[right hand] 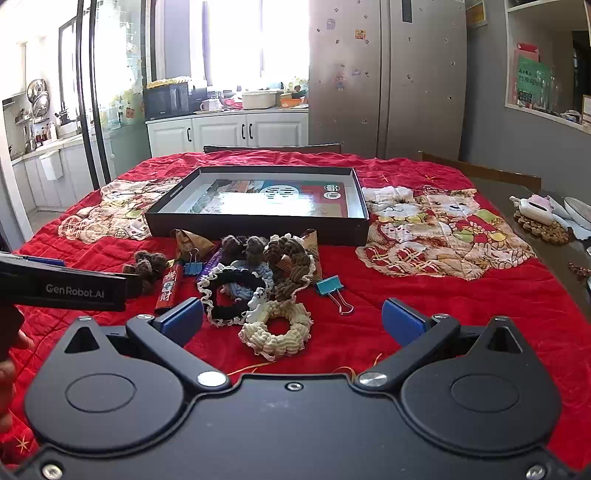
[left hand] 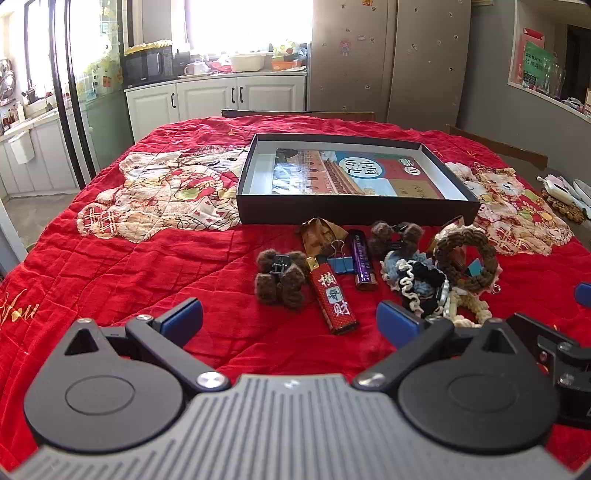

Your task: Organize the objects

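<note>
Left gripper (left hand: pixel 290 317) and right gripper (right hand: pixel 291 319) gape wide (both empty).

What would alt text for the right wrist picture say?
An open claw hovers over a red quilt, empty, facing a pile of crocheted scrunchies, lighters and binder clips. Behind the pile lies a shallow black box holding a book; a kitchen fills the background.

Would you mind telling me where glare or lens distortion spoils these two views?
Left wrist view: the window is blown out white, and the fridge edges bow from the fisheye. Right wrist view: glare washes over the book in the black box, hiding part of its cover.
</note>
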A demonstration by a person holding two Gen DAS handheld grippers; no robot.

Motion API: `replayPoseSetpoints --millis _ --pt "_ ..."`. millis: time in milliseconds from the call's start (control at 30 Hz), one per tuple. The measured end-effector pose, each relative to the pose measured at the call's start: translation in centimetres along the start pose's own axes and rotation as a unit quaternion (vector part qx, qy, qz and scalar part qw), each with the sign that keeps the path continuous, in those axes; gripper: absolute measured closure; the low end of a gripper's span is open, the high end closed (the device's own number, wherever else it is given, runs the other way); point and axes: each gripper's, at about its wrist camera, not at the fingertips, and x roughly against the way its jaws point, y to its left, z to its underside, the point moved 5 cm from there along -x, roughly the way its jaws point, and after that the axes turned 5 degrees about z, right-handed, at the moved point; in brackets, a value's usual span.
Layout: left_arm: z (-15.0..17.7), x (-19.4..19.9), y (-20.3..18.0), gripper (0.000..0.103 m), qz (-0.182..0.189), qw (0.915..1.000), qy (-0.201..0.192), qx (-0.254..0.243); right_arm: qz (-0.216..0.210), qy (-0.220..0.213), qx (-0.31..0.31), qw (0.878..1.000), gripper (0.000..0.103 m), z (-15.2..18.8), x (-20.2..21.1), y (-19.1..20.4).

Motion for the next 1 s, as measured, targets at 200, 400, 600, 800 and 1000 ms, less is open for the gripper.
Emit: replayPoseSetpoints --millis 200,400,600,800,1000 --pt "-0.02 -0.08 -0.04 0.0 0.0 1.0 0.002 0.0 -0.001 0.0 0.001 1.0 0.0 0.02 -0.04 0.06" --pt "0.0 -0.12 -0.03 0.0 0.001 1.0 0.003 0.0 -0.001 0.0 0.001 1.0 0.0 0.04 -0.02 0.04" --pt "-0.02 -0.32 0.0 0.0 0.0 1.0 0.005 0.003 -0.003 0.003 0.002 1.0 0.0 0.12 -0.19 0.08" --pt "-0.03 -0.4 0.05 0.0 0.002 1.0 0.007 0.004 -0.002 0.003 0.002 1.0 0.0 0.12 -0.22 0.07" --pt "-0.05 -0.51 0.25 0.0 0.009 0.9999 0.008 0.005 -0.003 0.003 0.004 1.0 0.0 0.18 -0.36 0.12"
